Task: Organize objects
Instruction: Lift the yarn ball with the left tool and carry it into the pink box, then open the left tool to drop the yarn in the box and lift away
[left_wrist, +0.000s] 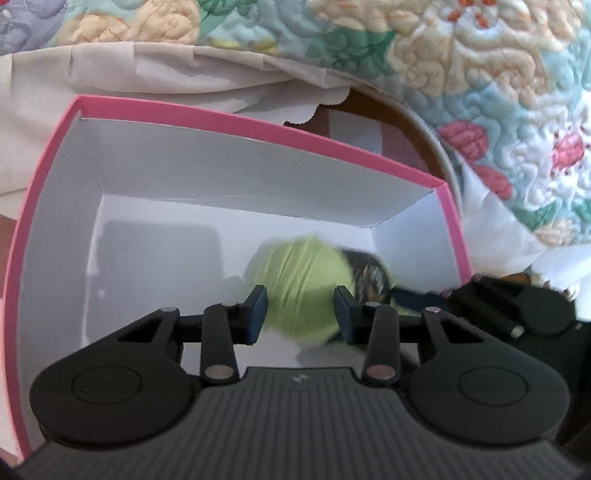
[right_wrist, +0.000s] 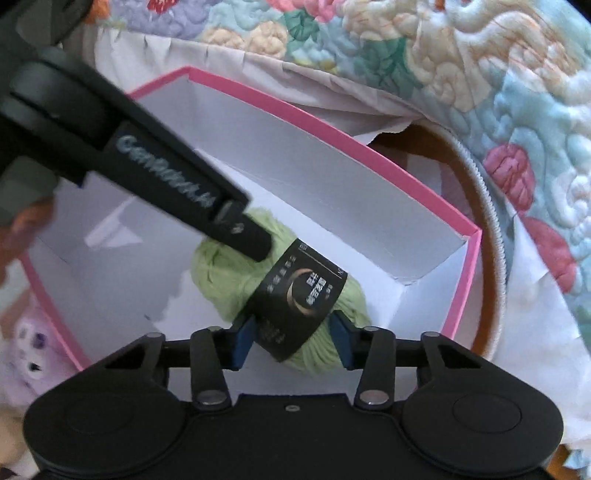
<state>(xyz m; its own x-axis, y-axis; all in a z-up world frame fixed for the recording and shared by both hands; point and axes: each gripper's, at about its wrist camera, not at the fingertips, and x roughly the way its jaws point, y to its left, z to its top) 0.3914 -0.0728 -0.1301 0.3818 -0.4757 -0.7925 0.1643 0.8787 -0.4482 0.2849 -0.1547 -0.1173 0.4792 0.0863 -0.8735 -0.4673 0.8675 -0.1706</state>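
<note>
A light green yarn skein (right_wrist: 225, 280) with a black paper label (right_wrist: 299, 299) lies inside a pink box with white inner walls (right_wrist: 332, 199). My right gripper (right_wrist: 291, 341) is shut on the yarn skein at its labelled end. My left gripper (left_wrist: 300, 312) is open, its fingers on either side of the blurred green skein (left_wrist: 303, 291) without clamping it. In the right wrist view one left finger (right_wrist: 243, 229) reaches over the skein's far end. The box rim (left_wrist: 207, 116) also shows in the left wrist view.
A floral quilt (left_wrist: 480, 74) lies behind and right of the box, with beige cloth (left_wrist: 129, 74) at the back left. A brown round basket (right_wrist: 476, 206) sits beside the box's right wall. A pale purple plush toy (right_wrist: 29, 347) lies outside the box at left.
</note>
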